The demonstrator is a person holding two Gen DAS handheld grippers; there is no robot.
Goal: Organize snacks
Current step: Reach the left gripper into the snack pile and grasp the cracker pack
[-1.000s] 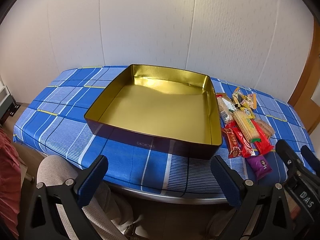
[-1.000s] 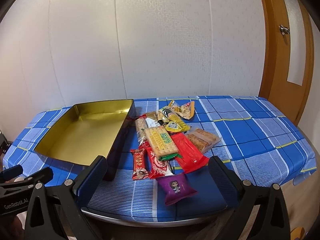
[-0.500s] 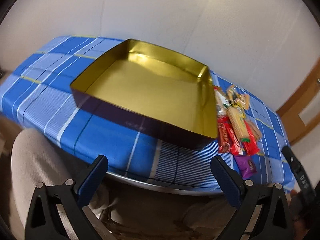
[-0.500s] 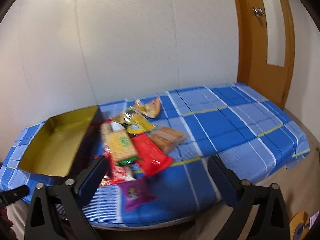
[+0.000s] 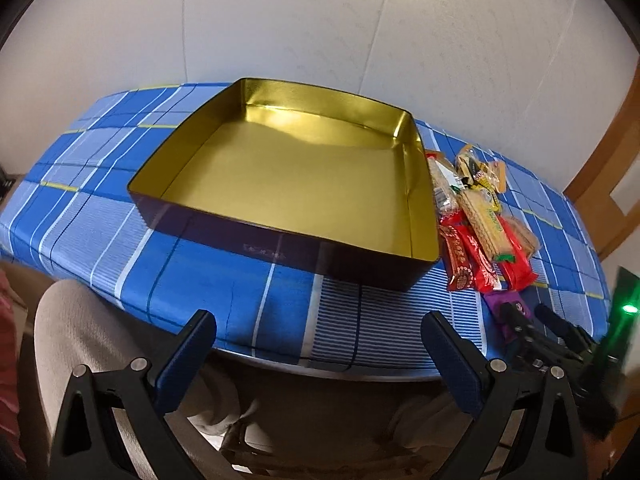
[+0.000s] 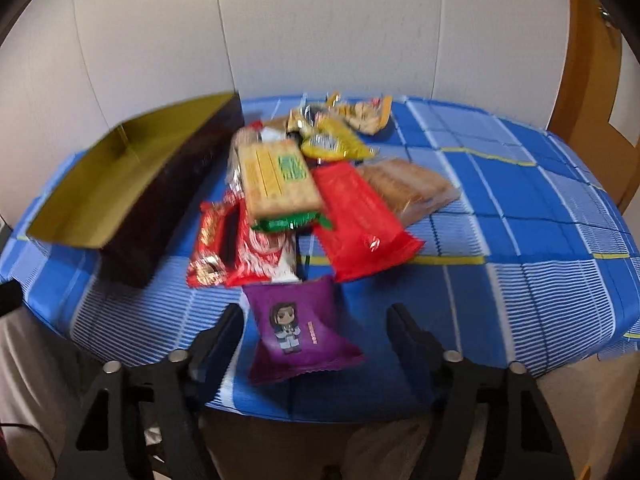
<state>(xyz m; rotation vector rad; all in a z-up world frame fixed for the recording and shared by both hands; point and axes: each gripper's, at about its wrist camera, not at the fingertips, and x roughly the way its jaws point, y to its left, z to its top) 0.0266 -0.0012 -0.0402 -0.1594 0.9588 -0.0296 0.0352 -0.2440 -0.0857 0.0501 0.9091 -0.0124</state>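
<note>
One gold tin, one purple packet, three red-wrapped bars.

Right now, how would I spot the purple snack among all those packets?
Find the gold-lined tin on the blue checked tablecloth; the snack pile lies right of it. The purple packet sits nearest the table's front edge, the only one showing a cartoon figure.

Your tin gold inside, dark outside, tablecloth blue plaid with white and yellow stripes, nearest packet purple, your finger pads blue.

Tin on table; snacks right beside tin.
</note>
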